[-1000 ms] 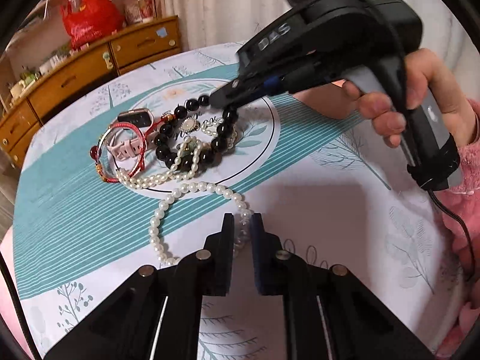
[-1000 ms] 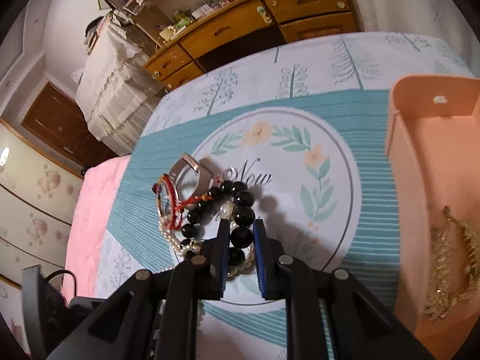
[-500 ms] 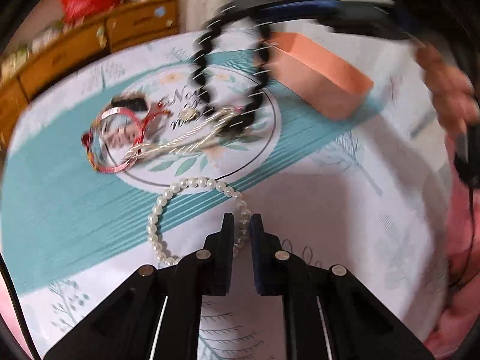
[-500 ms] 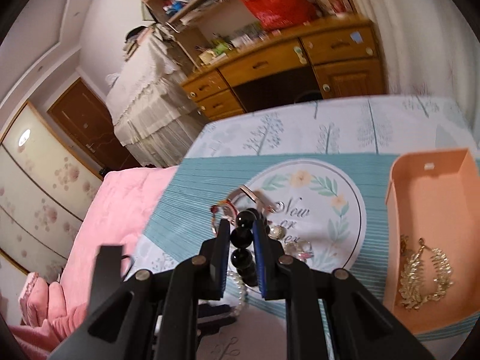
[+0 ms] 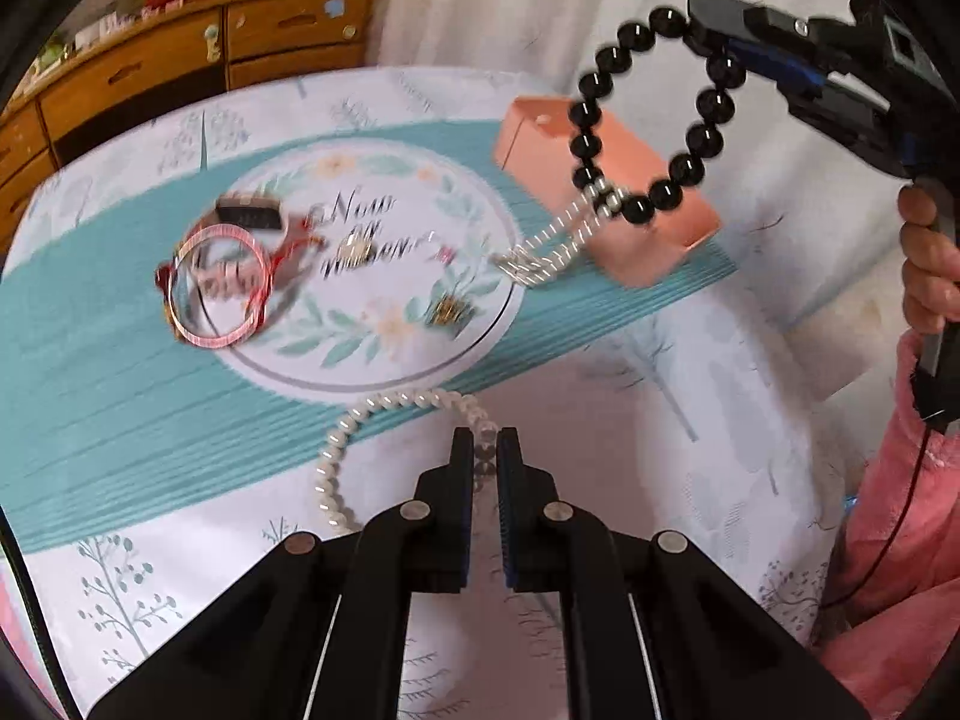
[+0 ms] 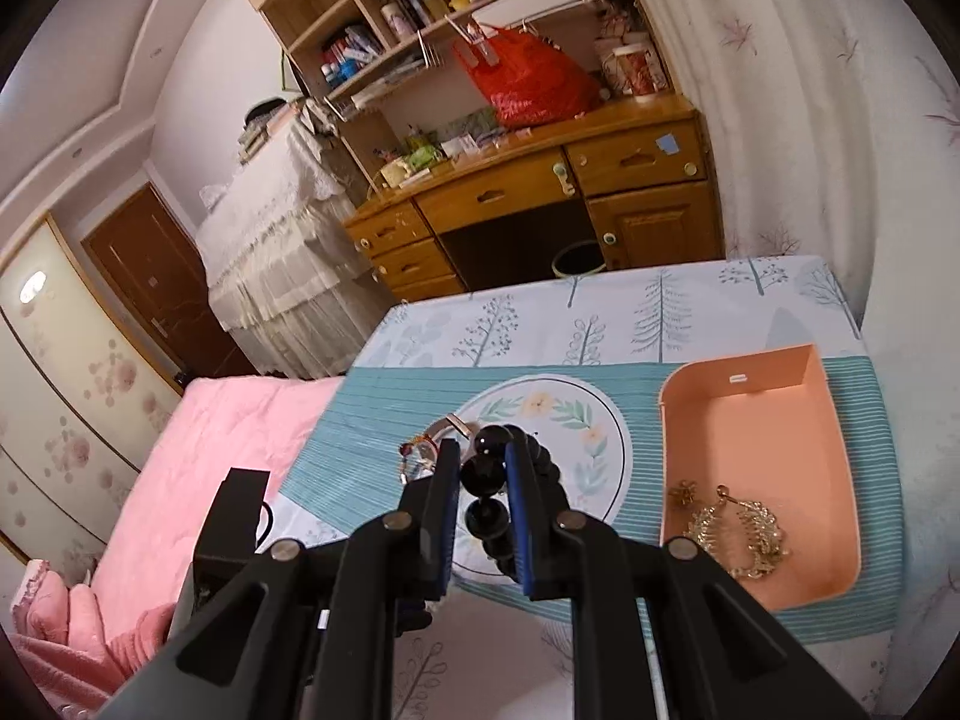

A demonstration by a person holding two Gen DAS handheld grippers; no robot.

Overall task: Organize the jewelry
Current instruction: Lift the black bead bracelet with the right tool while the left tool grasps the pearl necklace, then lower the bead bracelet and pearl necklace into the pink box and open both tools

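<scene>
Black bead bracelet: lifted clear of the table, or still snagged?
Lifted but snagged: the black bead bracelet hangs from the right gripper, and a silver chain caught on it trails down to the table.

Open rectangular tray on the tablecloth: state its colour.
The open rectangular tray is plain peach-orange, clearest in the right wrist view.

desk [image 6: 540,192] wooden, far wall | red bag [image 6: 528,81] on desk | bed [image 6: 198,468] pink, beside table
</scene>
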